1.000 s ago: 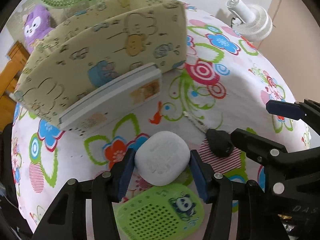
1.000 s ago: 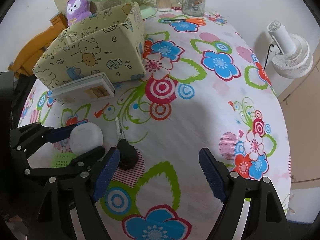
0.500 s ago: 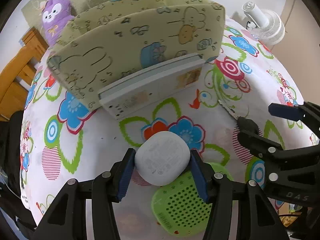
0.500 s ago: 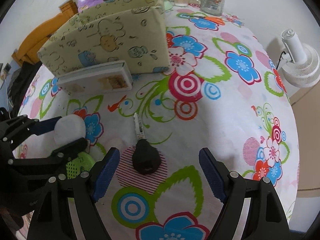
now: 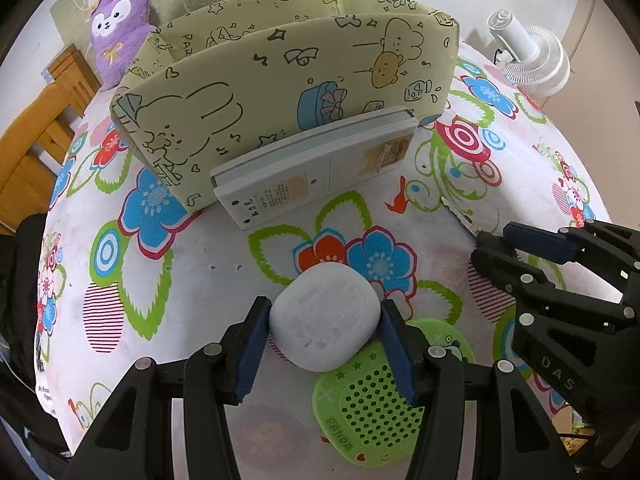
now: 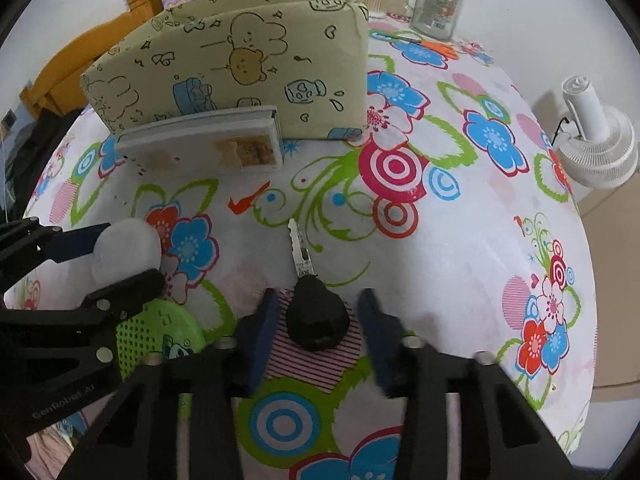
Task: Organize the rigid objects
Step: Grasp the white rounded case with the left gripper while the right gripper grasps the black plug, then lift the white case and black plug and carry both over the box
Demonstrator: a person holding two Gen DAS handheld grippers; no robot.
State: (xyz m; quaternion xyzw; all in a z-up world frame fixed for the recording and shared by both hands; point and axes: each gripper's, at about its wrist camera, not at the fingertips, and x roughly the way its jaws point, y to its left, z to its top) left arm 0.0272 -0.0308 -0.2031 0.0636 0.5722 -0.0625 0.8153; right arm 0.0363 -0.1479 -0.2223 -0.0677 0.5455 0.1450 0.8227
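Observation:
My left gripper is shut on a white rounded case and holds it above the flowered tablecloth; it also shows in the right wrist view. My right gripper is open, its fingers on either side of the black head of a key that lies on the cloth, blade pointing away. A green round panda-print disc lies under the left gripper. A cream cartoon-print storage box stands behind, with a flat white box leaning at its front.
A white desk fan stands at the right edge of the table. A glass jar, a green fan and a purple plush toy stand behind the storage box. A wooden chair is at the left.
My left gripper has carried the white case left and toward the storage box. My right gripper has moved down over the key and its fingers have narrowed around the key's head.

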